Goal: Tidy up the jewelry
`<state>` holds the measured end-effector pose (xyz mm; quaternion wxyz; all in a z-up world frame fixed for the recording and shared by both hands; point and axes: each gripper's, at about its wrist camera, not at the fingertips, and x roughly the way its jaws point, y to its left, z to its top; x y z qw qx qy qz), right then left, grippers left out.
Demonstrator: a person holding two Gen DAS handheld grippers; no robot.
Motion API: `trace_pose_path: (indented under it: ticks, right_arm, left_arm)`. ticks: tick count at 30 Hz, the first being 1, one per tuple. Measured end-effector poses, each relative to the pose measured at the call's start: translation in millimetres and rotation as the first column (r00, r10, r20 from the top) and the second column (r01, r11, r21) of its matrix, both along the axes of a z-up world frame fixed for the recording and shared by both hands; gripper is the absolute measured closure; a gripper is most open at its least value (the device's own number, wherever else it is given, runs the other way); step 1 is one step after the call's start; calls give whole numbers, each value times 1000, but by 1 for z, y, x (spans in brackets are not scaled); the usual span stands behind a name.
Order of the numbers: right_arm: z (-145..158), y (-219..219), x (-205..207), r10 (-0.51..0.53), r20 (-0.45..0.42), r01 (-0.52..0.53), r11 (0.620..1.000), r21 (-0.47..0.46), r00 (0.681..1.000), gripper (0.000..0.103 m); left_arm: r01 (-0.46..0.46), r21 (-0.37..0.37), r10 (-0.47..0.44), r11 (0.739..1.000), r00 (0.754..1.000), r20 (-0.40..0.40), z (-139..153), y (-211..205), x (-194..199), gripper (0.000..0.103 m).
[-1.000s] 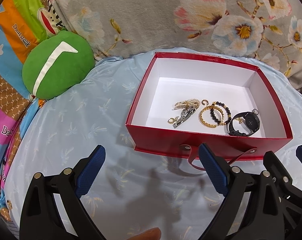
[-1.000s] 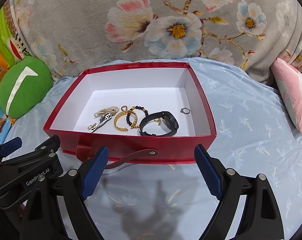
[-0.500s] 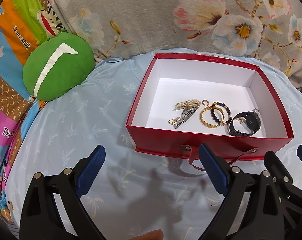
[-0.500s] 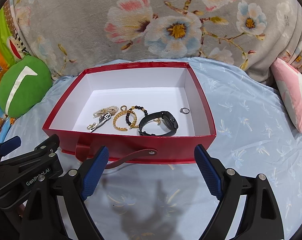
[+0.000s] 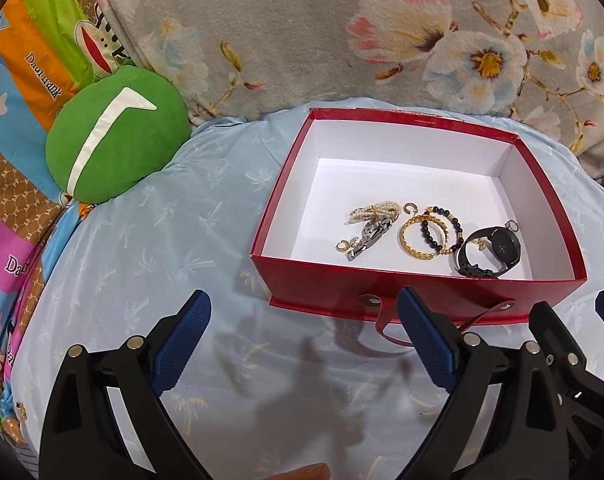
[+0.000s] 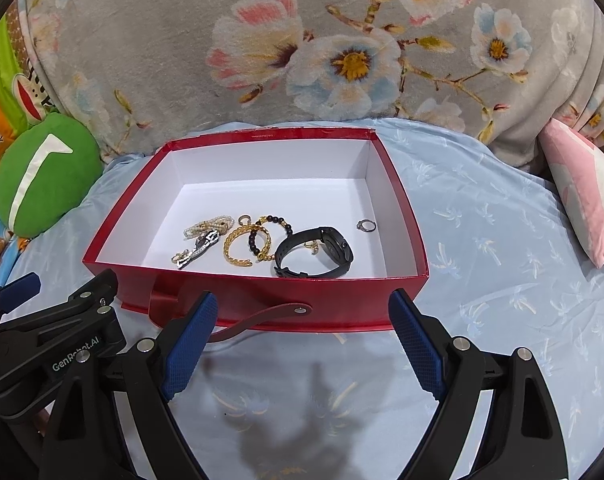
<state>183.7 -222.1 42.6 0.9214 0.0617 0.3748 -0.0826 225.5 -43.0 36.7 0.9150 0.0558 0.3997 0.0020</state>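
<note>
A red box point(image 5: 406, 292) point(image 6: 261, 294) with a white inside lies on the light blue bedsheet. In it lie a pearl bracelet point(image 6: 207, 226), a silver clip point(image 6: 199, 246), a gold chain bracelet point(image 6: 241, 246), a dark bead bracelet point(image 6: 269, 236), a black watch point(image 5: 490, 250) point(image 6: 318, 254) and a small ring point(image 6: 366, 225). My left gripper point(image 5: 304, 334) is open and empty in front of the box's left front corner. My right gripper point(image 6: 302, 332) is open and empty in front of the box's front wall, over its red strap point(image 6: 261, 316).
A green round cushion point(image 5: 115, 140) point(image 6: 41, 174) lies left of the box. A grey floral blanket point(image 6: 342, 52) rises behind it. A pink pillow point(image 6: 582, 184) lies at the right. The left gripper's body point(image 6: 45, 340) shows at the right wrist view's lower left.
Both grippers stay open and nearly still. The views have shifted only slightly; the box and jewelry have not moved.
</note>
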Motion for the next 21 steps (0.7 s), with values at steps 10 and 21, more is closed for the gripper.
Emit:
trace_pose_path:
  ticks: [10,21]
  right_arm:
    - [0,1,0,-1,-1,1,1000,-2,1000,17]
    - [1,-1,1,-1,-1,1,1000,-3,1000,17]
  left_arm:
    - [-14,-13,13,1000,1000,-10,0,3,5,12]
    - [-3,2,3,1000,1000,-12,-4,-2,4,13]
